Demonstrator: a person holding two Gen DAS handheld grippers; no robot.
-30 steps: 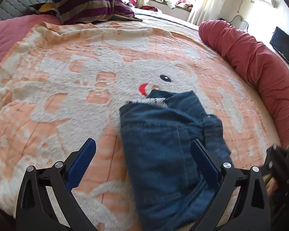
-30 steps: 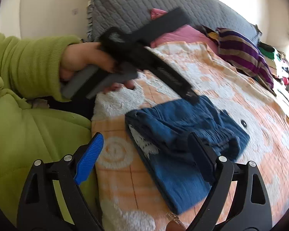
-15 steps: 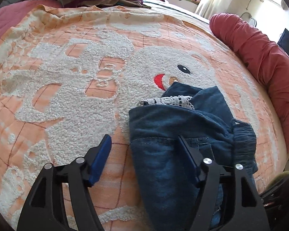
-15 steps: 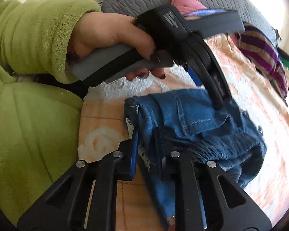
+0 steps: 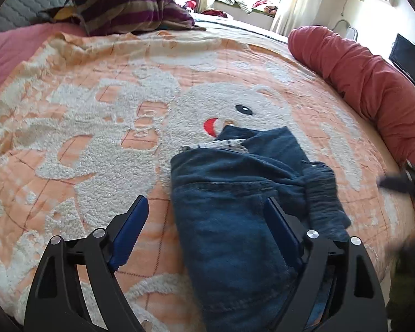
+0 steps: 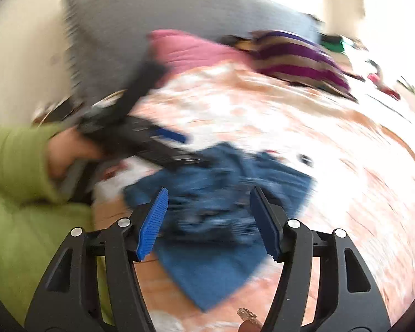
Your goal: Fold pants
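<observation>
The blue denim pants [image 5: 235,207] lie folded in a compact bundle on the orange and white bear blanket [image 5: 96,110]. A strip of white lace trim shows at the far edge. My left gripper [image 5: 207,221] is open and empty, above the near part of the bundle. My right gripper [image 6: 210,215] is open and empty, above the pants [image 6: 221,199]. The right wrist view is blurred by motion. The left gripper [image 6: 141,138] also shows there, held in a hand with a green sleeve.
A striped purple pillow [image 5: 119,8] and a grey quilted headboard [image 6: 152,27] are at the far end of the bed. A rolled red duvet [image 5: 373,83] runs along the right edge. A pink cover [image 5: 8,55] lies left. A dark screen [image 5: 406,61] stands far right.
My right gripper was shut on the near edge of the pants half a second ago; it has let go, opened and pulled back. My left gripper has drawn back and up.
</observation>
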